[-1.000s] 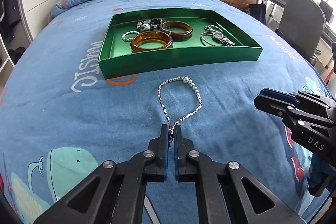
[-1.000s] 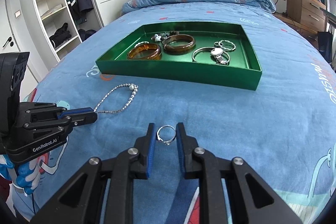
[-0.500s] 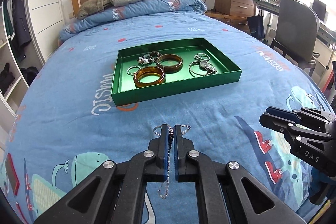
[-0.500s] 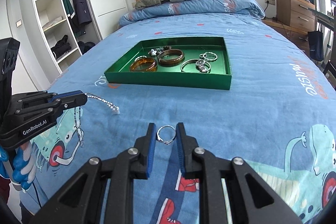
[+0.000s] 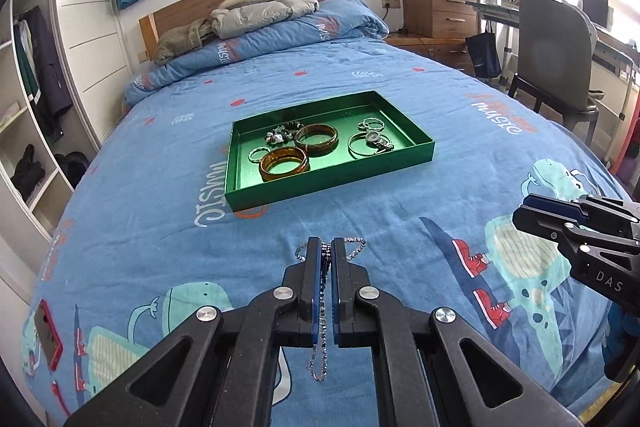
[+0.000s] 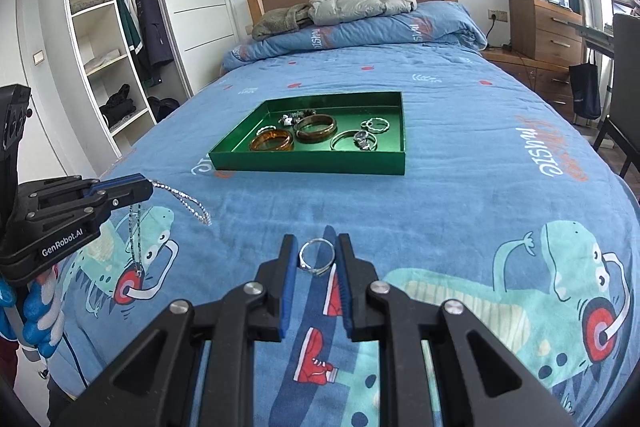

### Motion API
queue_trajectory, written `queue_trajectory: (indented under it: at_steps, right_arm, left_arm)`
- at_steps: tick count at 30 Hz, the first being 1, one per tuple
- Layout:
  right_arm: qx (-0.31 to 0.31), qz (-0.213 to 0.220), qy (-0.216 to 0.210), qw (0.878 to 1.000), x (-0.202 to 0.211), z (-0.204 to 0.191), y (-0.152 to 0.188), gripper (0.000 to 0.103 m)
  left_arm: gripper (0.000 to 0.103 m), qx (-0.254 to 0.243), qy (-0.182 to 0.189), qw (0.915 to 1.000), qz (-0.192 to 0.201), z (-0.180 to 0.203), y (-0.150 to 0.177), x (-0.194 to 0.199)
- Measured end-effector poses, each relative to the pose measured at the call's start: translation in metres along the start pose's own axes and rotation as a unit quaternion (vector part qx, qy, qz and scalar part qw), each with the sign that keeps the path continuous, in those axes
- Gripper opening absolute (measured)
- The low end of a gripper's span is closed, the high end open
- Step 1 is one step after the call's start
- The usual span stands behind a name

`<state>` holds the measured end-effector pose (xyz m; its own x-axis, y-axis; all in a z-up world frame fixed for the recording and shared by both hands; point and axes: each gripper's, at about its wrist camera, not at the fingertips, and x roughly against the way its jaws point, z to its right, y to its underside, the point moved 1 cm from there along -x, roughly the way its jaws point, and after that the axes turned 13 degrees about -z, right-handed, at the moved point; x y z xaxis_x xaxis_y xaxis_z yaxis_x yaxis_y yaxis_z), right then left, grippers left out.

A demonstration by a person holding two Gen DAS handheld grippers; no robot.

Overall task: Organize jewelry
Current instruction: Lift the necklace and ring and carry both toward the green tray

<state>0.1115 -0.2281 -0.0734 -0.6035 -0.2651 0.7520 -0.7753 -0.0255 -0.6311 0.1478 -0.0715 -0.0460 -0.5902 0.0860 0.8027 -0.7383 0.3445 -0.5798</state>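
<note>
While the left gripper (image 5: 327, 259) pinches the chain (image 5: 320, 363) clear of the bed (image 5: 160, 227) and the right gripper (image 6: 317, 259) clamps a ring (image 6: 317, 258), both unplaced, the tray (image 5: 332, 187) at 12 o'clock already holds bangles (image 5: 284, 163), watch (image 5: 376, 139) and rings.

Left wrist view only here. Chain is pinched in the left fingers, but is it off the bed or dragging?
Observer: Off it. In the right wrist view the chain hangs clear of the bedspread from the left gripper, a second loop sticking out sideways.
Operator: Right gripper holding anything? I only see its side.
Observer: Yes, a silver ring pinched between the fingers of the right gripper.
Operator: Tray blocked from that side?
Observer: No, the green tray has an unobstructed near wall.
</note>
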Motion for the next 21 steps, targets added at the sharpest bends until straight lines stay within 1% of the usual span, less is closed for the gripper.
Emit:
queue_trajectory:
  at_steps: [9, 16, 21]
  right_arm:
    - [-0.004, 0.019, 0.010, 1.000, 0.020, 0.008, 0.003, 0.018]
    - [-0.005, 0.021, 0.013, 1.000, 0.018, 0.016, 0.001, 0.018]
    - [0.001, 0.025, 0.013, 1.000, 0.012, 0.019, -0.011, 0.018]
  left_arm:
    - [0.004, -0.017, -0.017, 0.9995, 0.023, 0.011, -0.005, 0.017]
    - [0.004, -0.027, -0.033, 0.9984, 0.038, 0.015, -0.020, 0.017]
    - [0.004, -0.026, -0.040, 0.9977, 0.048, 0.011, -0.039, 0.010]
